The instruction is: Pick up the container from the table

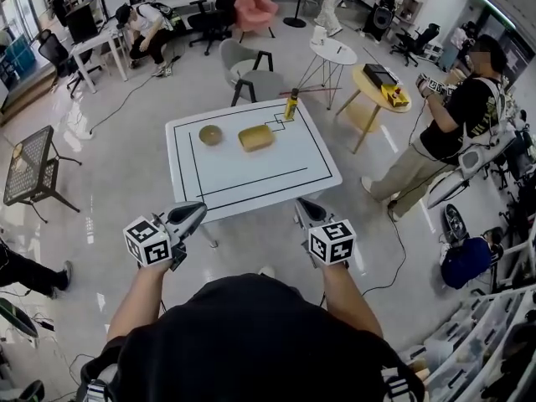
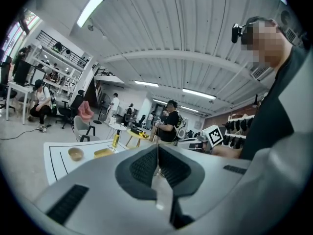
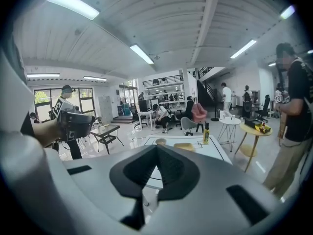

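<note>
A yellow rectangular container (image 1: pixel 256 137) lies on the white table (image 1: pixel 251 178) with black lines, between a round tan bowl (image 1: pixel 211 135) and an upright yellow bottle (image 1: pixel 291 105). My left gripper (image 1: pixel 197 210) and right gripper (image 1: pixel 301 203) hover just short of the table's near edge, well apart from the container. Both are shut with nothing in them. The left gripper view shows the shut jaws (image 2: pixel 157 153) with the container (image 2: pixel 103 152) far off to the left. In the right gripper view the container (image 3: pixel 184 146) sits beyond the shut jaws (image 3: pixel 156 153).
A person (image 1: pixel 456 115) stands to the right of the table beside a round yellow side table (image 1: pixel 374 86). Grey chairs (image 1: pixel 251 74) stand behind the table, and a black mesh table (image 1: pixel 33 162) is at the left. A cable runs over the glossy floor.
</note>
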